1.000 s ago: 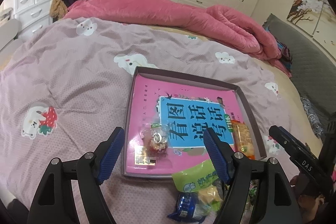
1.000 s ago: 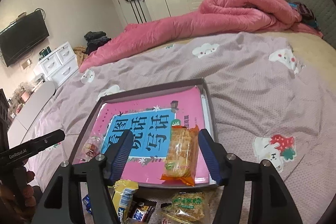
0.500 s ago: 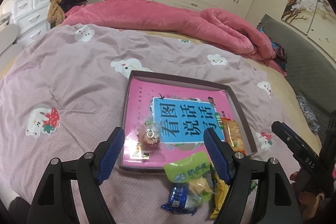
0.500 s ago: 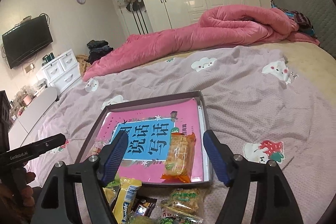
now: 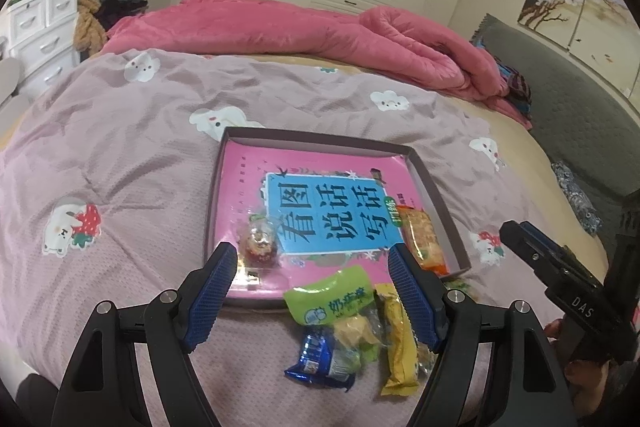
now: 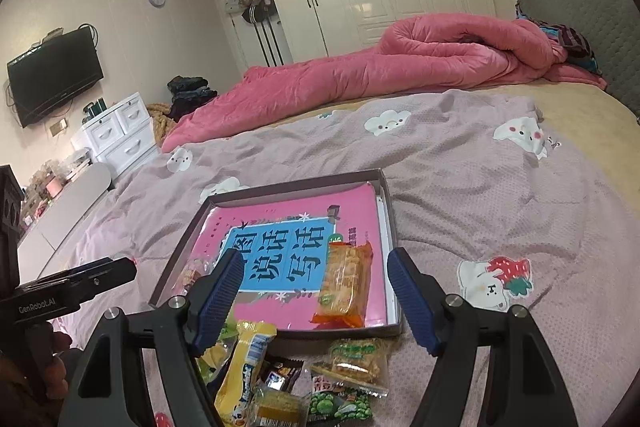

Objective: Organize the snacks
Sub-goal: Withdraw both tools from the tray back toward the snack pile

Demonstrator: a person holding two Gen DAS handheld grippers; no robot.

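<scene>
Both grippers, left gripper [image 5: 310, 293] and right gripper [image 6: 316, 301], are hovering with fingers apart and empty; the right gripper should be dropping squarely over the yellow packet [image 6: 244, 367] just below its fingertips.

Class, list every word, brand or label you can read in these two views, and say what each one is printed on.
"看图说话写话": blue panel of the pink book in the tray.
"DAS": body of the right claw, seen from the left wrist view.
"GenRobot.AI": body of the left claw, seen from the right wrist view.
"奶": green packet; its other characters are blurred.
Other snack wrappers and the book's small print: too small or blurred.
</scene>
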